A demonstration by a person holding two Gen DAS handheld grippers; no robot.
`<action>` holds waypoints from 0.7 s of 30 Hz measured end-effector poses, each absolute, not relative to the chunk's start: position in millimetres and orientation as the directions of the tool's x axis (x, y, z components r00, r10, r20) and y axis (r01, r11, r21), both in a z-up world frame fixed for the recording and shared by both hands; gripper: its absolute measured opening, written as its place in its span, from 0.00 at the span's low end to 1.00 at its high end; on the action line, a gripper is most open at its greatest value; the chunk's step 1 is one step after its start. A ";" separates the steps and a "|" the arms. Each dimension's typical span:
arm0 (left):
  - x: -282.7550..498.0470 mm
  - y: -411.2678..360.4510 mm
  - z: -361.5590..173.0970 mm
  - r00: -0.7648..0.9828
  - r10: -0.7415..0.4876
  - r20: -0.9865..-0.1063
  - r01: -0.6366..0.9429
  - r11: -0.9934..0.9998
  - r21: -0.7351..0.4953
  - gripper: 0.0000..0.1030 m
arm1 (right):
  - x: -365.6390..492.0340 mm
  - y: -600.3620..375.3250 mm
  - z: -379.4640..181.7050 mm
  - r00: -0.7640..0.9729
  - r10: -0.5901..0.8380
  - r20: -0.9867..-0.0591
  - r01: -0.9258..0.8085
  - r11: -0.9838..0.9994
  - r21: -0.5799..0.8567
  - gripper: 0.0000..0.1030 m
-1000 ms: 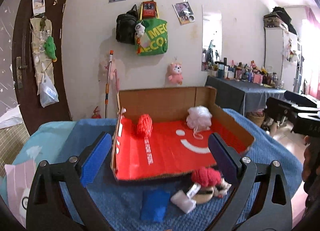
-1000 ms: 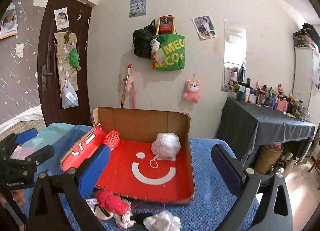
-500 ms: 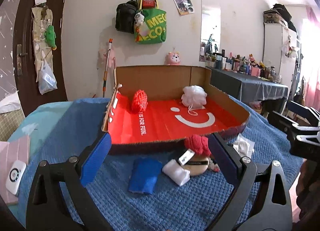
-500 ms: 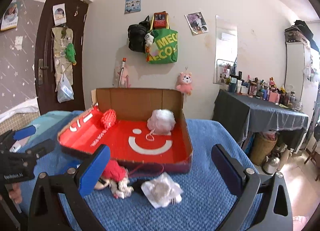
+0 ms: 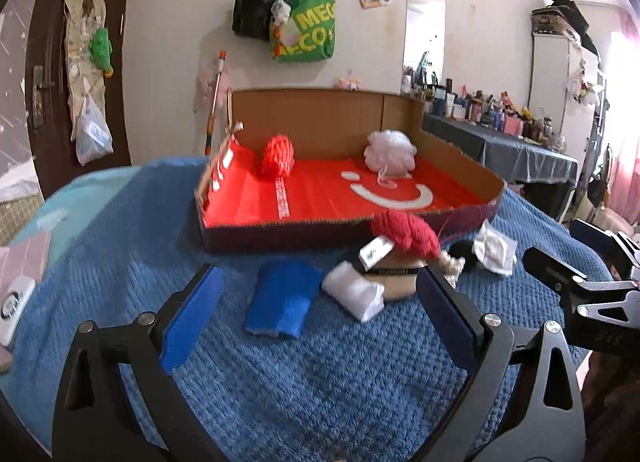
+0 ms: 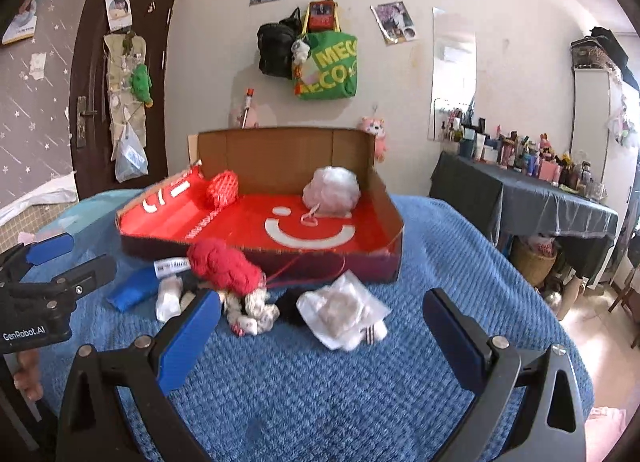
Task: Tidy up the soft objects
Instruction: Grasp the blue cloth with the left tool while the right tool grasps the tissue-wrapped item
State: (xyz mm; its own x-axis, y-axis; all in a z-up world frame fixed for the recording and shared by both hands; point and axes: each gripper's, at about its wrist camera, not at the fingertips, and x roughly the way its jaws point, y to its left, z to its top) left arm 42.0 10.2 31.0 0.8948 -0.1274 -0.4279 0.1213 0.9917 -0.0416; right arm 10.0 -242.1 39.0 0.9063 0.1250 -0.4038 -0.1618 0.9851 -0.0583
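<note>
A red-lined cardboard box [image 5: 280, 238] [image 6: 384, 270] sits on the blue blanket and holds a red mesh puff [image 5: 277, 156] [image 6: 222, 189] and a white bath puff [image 5: 391, 151] [image 6: 331, 192]. In front of it lie a blue folded cloth [image 5: 282, 299] [image 6: 134, 289], a white roll [image 5: 354, 294] [image 6: 168, 299], a red knitted hat on a doll [image 5: 404, 232] [image 6: 224, 265] and a white bagged item [image 5: 495, 250] [image 6: 340, 308]. My left gripper [image 5: 316, 316] is open above the blanket, just short of the cloth. My right gripper [image 6: 320, 334] is open, just short of the bagged item.
A blue blanket [image 5: 320, 374] covers the surface. A pink card with a white device [image 5: 16, 298] lies at the left edge. A dark table with bottles [image 6: 528, 198] stands at the right. Bags hang on the wall [image 6: 324, 66].
Both grippers have dropped lower and moved in towards the loose items in front of the box. Both stay open and empty.
</note>
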 end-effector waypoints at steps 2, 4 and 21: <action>43.8 11.2 24.2 0.884 -0.131 -0.449 0.121 0.991 -0.051 0.96 | 11.4 -241.1 32.4 0.899 0.125 -0.420 -0.162 0.985 -0.054 1.00; 45.0 10.9 18.5 0.876 -0.130 -0.465 0.120 0.991 -0.052 0.96 | 13.3 -240.8 25.2 0.888 0.130 -0.440 -0.164 0.986 -0.041 1.00; 61.1 13.7 3.4 0.829 -0.124 -0.545 0.115 0.992 -0.050 0.96 | 34.7 -252.4 2.8 0.819 0.152 -0.553 -0.164 0.986 0.028 1.00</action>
